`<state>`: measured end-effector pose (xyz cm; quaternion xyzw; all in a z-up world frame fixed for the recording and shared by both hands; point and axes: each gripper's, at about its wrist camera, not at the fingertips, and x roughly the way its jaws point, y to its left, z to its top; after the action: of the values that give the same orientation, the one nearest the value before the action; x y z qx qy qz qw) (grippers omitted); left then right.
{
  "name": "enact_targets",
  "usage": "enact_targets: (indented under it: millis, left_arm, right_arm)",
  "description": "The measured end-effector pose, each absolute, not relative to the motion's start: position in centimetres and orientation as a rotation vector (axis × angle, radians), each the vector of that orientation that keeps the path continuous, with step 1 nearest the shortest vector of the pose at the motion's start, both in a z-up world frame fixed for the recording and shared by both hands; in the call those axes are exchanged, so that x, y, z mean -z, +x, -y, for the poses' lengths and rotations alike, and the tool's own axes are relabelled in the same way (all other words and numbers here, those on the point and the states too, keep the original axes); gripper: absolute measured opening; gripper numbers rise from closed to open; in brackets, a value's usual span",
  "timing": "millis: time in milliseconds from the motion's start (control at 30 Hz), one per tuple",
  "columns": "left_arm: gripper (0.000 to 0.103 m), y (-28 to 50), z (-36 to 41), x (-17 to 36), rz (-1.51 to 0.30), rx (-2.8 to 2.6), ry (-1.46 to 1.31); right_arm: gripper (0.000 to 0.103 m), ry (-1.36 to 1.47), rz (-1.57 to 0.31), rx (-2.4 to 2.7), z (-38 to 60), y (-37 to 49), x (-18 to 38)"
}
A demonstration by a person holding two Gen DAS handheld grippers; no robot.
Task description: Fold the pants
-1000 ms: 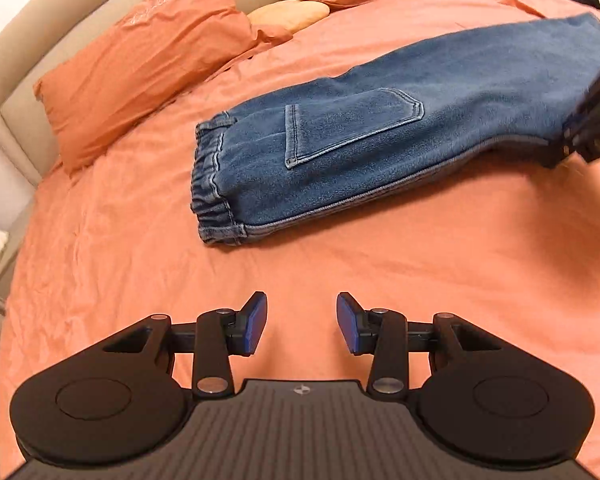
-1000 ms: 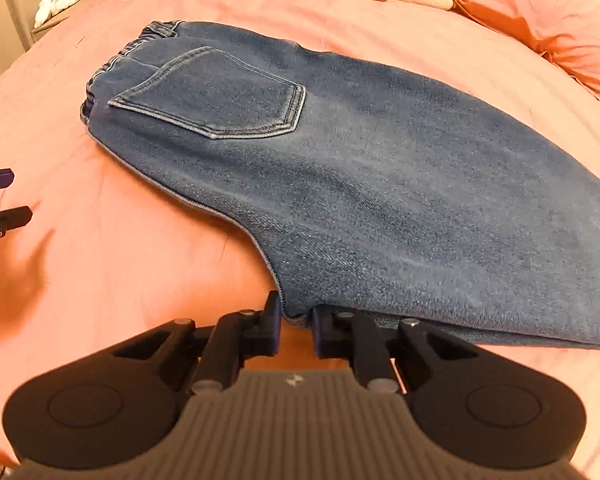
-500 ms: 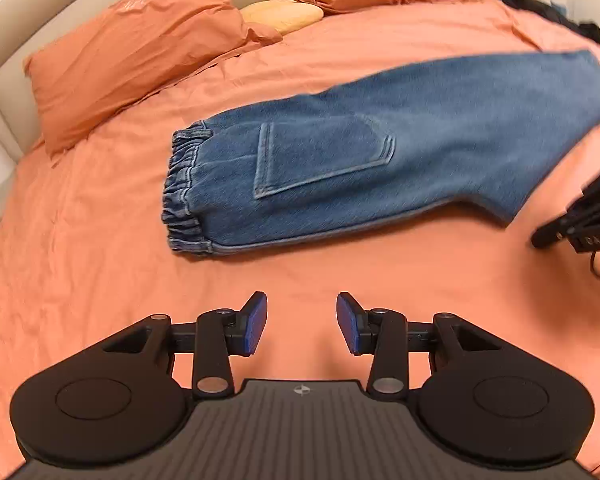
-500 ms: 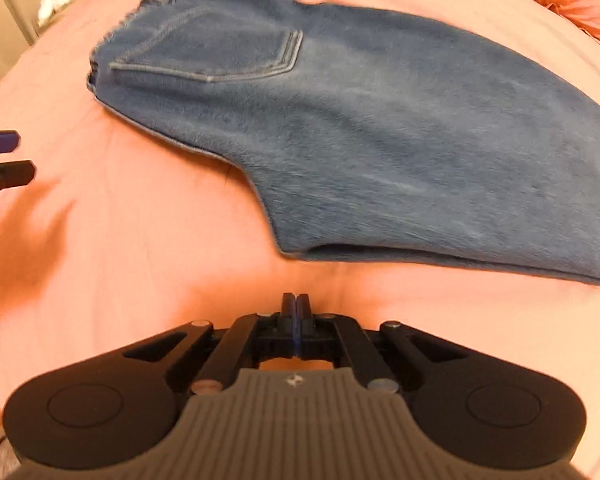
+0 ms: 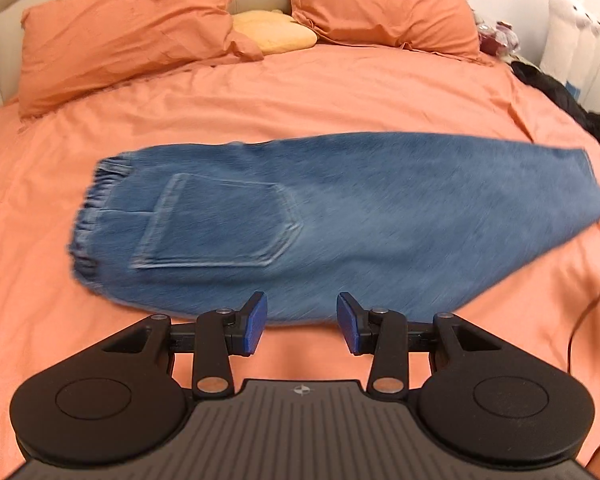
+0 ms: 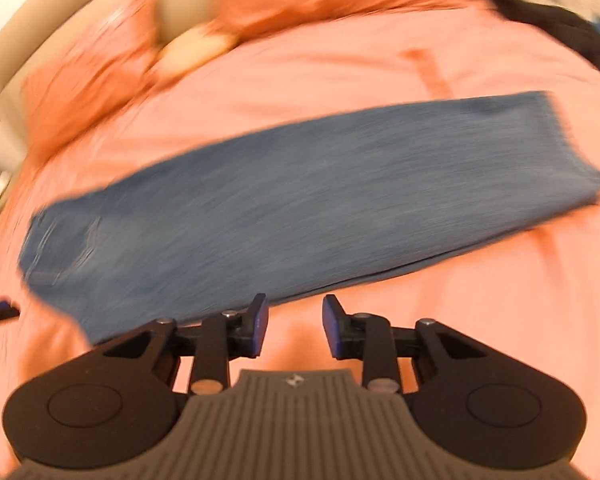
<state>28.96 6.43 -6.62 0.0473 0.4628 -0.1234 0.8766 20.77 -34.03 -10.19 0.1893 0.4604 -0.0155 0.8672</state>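
Here both tools are released: the left gripper (image 5: 301,323) and right gripper (image 6: 294,326) hover with jaws apart, holding nothing. The pants (image 5: 340,220) lie flat, halved lengthwise, on the bed (image 5: 340,92). Likely next: grasp hem, carry toward waistband (image 5: 90,216).

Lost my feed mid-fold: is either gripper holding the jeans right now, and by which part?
Nothing is held. The left gripper and right gripper are both open and empty, near the jeans, which lie flat on the bed sheet.

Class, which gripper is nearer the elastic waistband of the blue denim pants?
Left. The left gripper is open near the waistband end; the right gripper is open nearer mid-leg.
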Motion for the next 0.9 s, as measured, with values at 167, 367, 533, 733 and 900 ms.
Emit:
enact_targets:
  millis: [167, 367, 533, 733, 900]
  left_arm:
    - [0.048, 31.4, -1.0, 7.2, -0.976, 0.27, 0.1]
    - [0.045, 34.0, 6.7, 8.7, -0.982, 0.316, 0.159]
    - [0.044, 36.3, 13.0, 10.5, -1.001, 0.367, 0.205]
    - [0.044, 38.4, 19.1, 12.9, -1.015, 0.421, 0.289]
    - [0.04, 40.3, 22.9, 15.0, -1.035, 0.486, 0.343]
  right_arm:
    - [0.04, 0.481, -0.919, 0.18, 44.1, 20.1, 10.7]
    - [0.043, 0.643, -0.879, 0.305, 52.5, 20.3, 14.2]
    - [0.043, 0.813, -0.848, 0.334, 57.1, 21.0, 17.2]
    - [0.042, 0.936, -0.848, 0.376, 60.4, 22.5, 20.7]
    - [0.038, 0.986, -0.825, 0.358, 62.2, 23.1, 22.4]
